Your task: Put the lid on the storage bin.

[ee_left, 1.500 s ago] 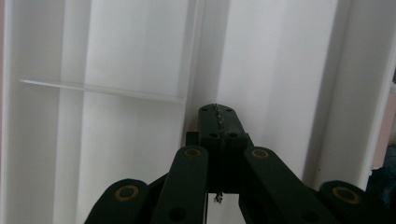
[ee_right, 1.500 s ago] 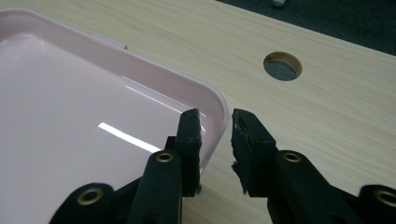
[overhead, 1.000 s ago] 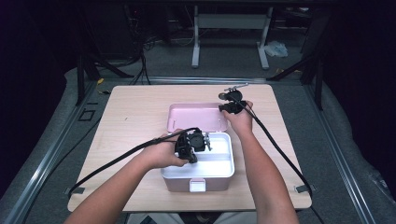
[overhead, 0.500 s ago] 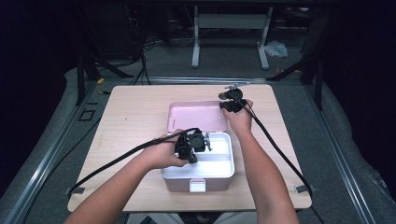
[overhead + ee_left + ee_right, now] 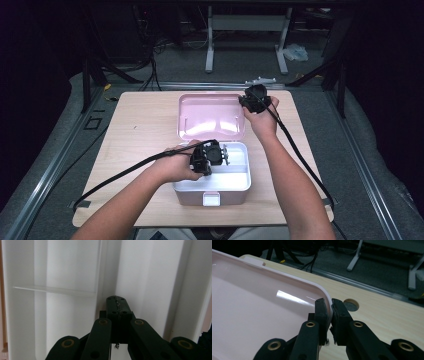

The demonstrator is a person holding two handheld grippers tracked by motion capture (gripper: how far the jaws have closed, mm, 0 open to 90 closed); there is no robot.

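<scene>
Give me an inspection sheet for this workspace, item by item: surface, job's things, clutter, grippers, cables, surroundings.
Surface: light wooden table, with a round hole near its far right corner.
Job's things: pink box with a white divided inside, open; its pink lid is swung back behind it.
Clutter: nothing seen.
Grippers: left gripper shut with nothing between its jaws, inside the box; right gripper has just been closing and is clamped on the lid's far right rim.
Cables: left cable trails off the table's near left; right cable runs past the right forearm.
Surroundings: grey floor, metal rails, stand legs, loose wires.
</scene>
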